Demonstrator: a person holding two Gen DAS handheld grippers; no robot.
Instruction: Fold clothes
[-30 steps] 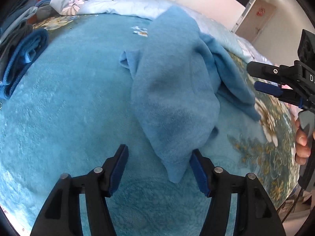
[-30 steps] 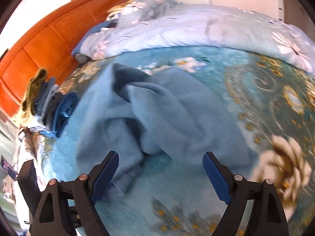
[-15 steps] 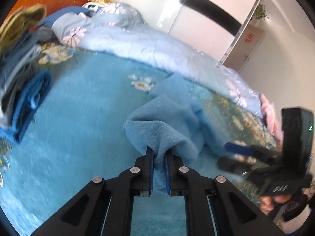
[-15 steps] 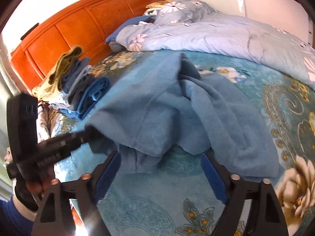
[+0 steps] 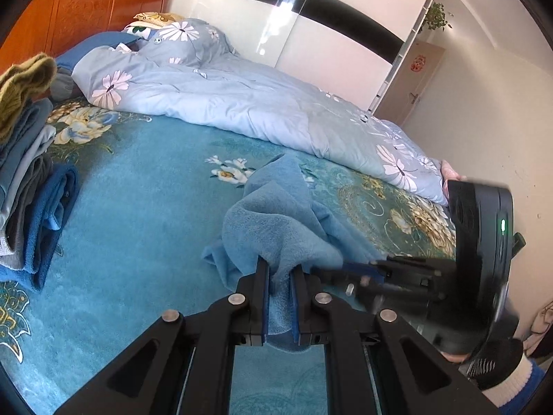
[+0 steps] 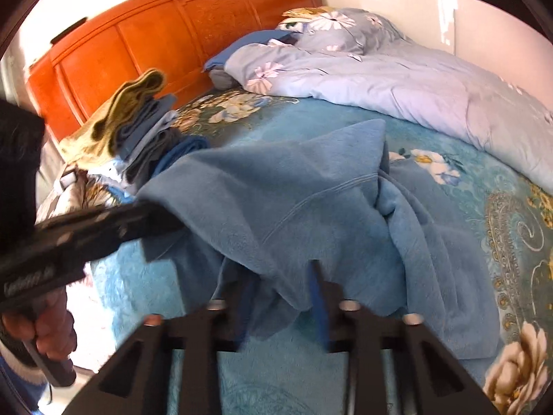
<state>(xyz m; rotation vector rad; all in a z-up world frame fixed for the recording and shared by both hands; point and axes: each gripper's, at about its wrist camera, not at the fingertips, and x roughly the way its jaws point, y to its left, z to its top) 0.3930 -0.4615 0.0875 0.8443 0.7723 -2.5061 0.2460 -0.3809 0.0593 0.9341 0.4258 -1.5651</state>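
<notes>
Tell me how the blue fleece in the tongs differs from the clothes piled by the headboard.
The fleece is crumpled and lifted at one end, pinched in the left tongs; the pile lies folded. The fleece is one light-blue piece; the pile stacks several colours, olive on top. Both rest on the teal bedspread.

a home bedroom: bed (image 5: pixel 145 186) with wooden headboard (image 6: pixel 166 34), floral duvet (image 5: pixel 242 100), wardrobe (image 5: pixel 311 24).

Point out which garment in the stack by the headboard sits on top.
The olive-yellow knit. It crowns the stack, wavy-edged and nearest the headboard, above the grey and blue folded pieces; the dark blue one lies lowest.
</notes>
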